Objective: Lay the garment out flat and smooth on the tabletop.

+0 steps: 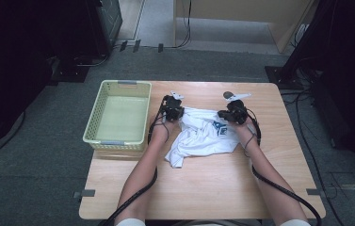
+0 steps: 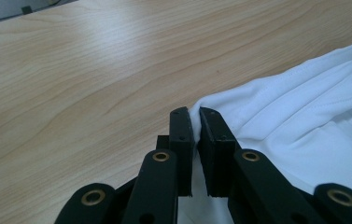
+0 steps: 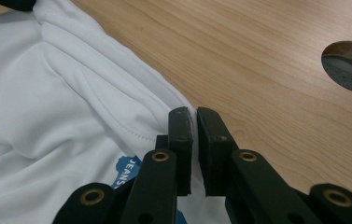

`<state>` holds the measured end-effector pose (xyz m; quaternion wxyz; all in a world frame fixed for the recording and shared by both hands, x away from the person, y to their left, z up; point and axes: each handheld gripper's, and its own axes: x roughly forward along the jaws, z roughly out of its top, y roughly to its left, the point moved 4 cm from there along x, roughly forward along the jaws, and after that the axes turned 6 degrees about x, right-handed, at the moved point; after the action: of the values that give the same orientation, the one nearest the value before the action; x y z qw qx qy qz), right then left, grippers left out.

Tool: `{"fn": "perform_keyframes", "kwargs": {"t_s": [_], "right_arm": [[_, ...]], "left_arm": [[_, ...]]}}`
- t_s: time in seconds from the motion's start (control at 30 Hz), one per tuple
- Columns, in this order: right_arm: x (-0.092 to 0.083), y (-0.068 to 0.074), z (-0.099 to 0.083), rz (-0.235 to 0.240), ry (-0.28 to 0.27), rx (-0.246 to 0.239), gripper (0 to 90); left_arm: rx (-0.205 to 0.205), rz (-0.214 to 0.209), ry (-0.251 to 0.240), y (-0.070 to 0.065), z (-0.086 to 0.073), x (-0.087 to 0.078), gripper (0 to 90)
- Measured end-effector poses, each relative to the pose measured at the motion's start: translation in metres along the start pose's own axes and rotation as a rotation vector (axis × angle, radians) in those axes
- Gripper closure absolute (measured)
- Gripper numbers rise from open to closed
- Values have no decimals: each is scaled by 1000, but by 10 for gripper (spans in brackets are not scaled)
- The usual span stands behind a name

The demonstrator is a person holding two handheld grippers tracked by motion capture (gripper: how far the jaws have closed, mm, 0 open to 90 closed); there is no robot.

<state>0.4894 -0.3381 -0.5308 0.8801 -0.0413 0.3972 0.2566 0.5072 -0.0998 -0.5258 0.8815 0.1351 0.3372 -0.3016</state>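
Note:
A white T-shirt (image 1: 202,136) with a blue print lies crumpled on the wooden table (image 1: 203,183). My left gripper (image 1: 175,109) holds the shirt's far left edge. In the left gripper view the jaws (image 2: 195,113) are shut on a fold of the white shirt (image 2: 304,126). My right gripper (image 1: 231,112) holds the far right edge of the same shirt. In the right gripper view its jaws (image 3: 195,112) pinch the hem of the shirt (image 3: 47,107), with blue lettering (image 3: 128,170) just below them.
An empty pale yellow-green basket (image 1: 118,114) stands at the table's left side, close beside the left gripper. A round cable hole (image 3: 348,65) sits in the tabletop beyond the right gripper. Bare wood (image 2: 71,79) lies ahead of both grippers.

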Motion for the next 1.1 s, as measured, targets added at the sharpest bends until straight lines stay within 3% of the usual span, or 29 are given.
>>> {"fn": "perform_keyframes", "kwargs": {"t_s": [0.2, 0.37, 0.5, 0.63, 1.1], "right_arm": [[5, -3, 1, -30, -12, 0, 859], [6, -7, 4, -96, -19, -10, 858], [5, -12, 5, -117, -20, -18, 764], [-2, -13, 6, -99, -40, -5, 726], [-19, -10, -2, -53, -37, 16, 739]], "left_arm": [[-33, 4, -4, 6, 1, 7, 836], [-60, 5, -18, 10, 2, 7, 802], [-46, 7, -23, 9, 3, 3, 765], [-51, -3, -23, 8, 4, -1, 727], [-51, -2, -11, 0, -2, -13, 725]]}}
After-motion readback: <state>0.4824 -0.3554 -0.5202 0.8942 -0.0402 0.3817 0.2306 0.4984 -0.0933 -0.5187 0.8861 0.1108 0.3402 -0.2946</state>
